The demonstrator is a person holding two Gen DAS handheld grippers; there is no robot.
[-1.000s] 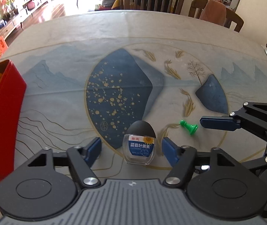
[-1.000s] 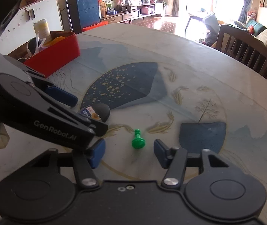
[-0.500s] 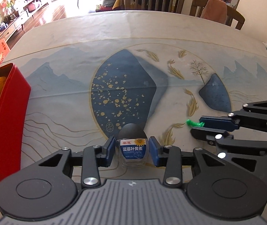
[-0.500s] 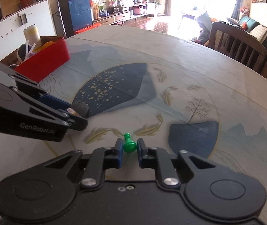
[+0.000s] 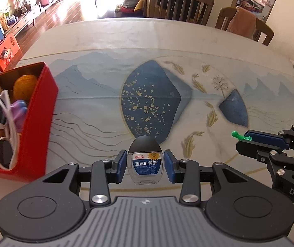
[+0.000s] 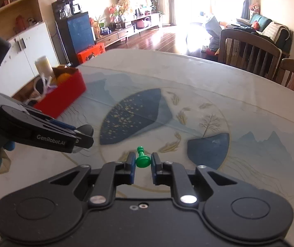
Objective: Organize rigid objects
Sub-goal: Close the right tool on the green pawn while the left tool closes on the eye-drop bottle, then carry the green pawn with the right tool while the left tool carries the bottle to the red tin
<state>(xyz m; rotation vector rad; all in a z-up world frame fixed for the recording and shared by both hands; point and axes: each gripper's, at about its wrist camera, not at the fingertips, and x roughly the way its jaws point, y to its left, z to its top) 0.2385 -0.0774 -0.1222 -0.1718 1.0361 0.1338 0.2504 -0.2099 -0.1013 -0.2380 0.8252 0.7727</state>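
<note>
**Left wrist view: both grippers loaded above the table**

The left gripper (image 5: 145, 165) has its blue pads clamped on a small clear plastic bottle with a black rounded cap and blue label (image 5: 145, 164), held upright. The right gripper (image 6: 143, 163) has its jaws pressed together on a small green plastic chess pawn (image 6: 142, 159), head pointing forward. Both items sit above the painted tablecloth with blue mountain motif (image 5: 151, 100). A red rectangular box (image 5: 37, 111) stands at the left table edge, holding white-framed sunglasses (image 5: 0, 123) and an orange round object (image 5: 25, 83)
</note>
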